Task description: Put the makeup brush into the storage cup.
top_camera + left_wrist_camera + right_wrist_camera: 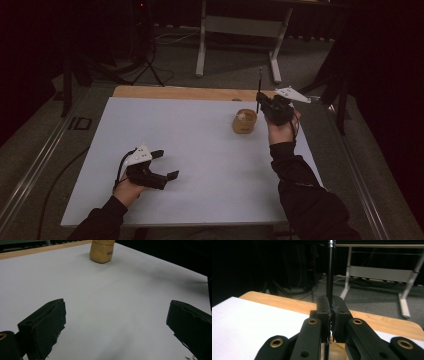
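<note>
While my right gripper (261, 102) is up near the far right corner of the table (200, 150), its jaws are clenched on a thin black rod (259, 85), held roughly upright; in the right gripper view the rod (330, 270) runs straight up out of the pinched jaws and off the top edge. Right gripper (331, 315) sits just beside and slightly above the tan cup (244, 121), which stands on the white sheet near the far edge, right of centre. Can't tell if the rod's lower end touches the cup; a tan patch shows right below the jaws in the right gripper view. My left gripper (166, 165) is near the front left corner of the table, low over the sheet, jaws spread wide with nothing between them. In the left gripper view, the gripper (115, 325) has bare white surface between its jaws and the cup (101, 251) well apart, straight ahead at the far edge, some dark marking on its side, too small to read. A strip of wooden tabletop (165, 92) shows along the far edge beyond the sheet. A white desk frame (240, 30) stands on the floor behind the table.
</note>
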